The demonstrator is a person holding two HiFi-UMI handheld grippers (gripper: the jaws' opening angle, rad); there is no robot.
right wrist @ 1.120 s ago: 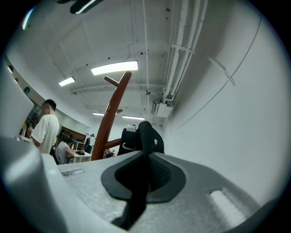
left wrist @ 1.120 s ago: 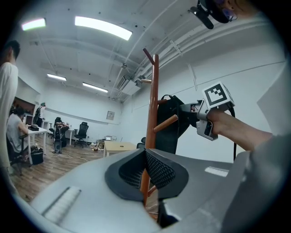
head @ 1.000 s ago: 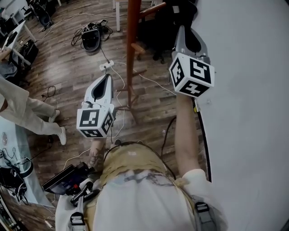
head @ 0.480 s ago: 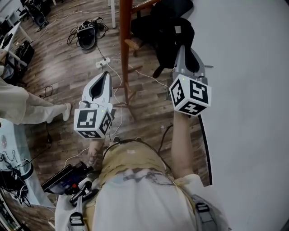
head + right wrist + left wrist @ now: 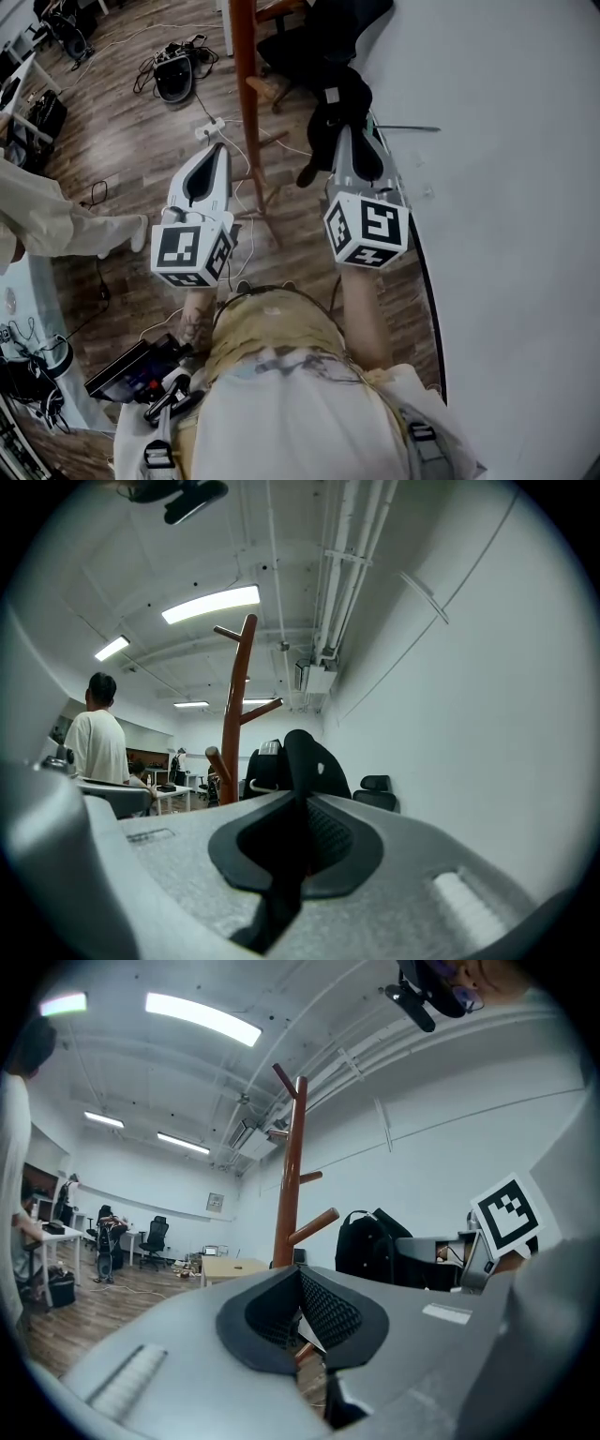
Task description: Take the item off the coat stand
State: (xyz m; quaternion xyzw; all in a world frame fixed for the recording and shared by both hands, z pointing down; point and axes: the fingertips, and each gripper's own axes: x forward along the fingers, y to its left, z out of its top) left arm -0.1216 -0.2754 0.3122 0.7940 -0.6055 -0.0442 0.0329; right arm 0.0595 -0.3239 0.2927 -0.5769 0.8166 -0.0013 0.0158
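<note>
The brown wooden coat stand (image 5: 246, 94) rises from the wood floor just ahead of me, with its pegs showing in the left gripper view (image 5: 292, 1176) and the right gripper view (image 5: 234, 724). A black backpack (image 5: 337, 103) hangs to the right of the pole, close to the white wall. My right gripper (image 5: 345, 131) is shut on a black strap (image 5: 292, 855) of that backpack (image 5: 305, 761). My left gripper (image 5: 214, 150) is held left of the pole, shut and holding nothing (image 5: 300, 1283); the backpack (image 5: 366, 1246) lies to its right. Whether the backpack still touches a peg is not visible.
A white wall (image 5: 506, 187) runs close along the right. Cables and a power strip (image 5: 208, 131) lie on the floor by the stand's base, with a black device (image 5: 175, 80) beyond. A person in light clothes (image 5: 56, 225) stands at the left. An office chair (image 5: 375, 794) sits by the wall.
My right gripper has come down, toward me and leftward, with the black backpack following it. The left gripper has barely moved.
</note>
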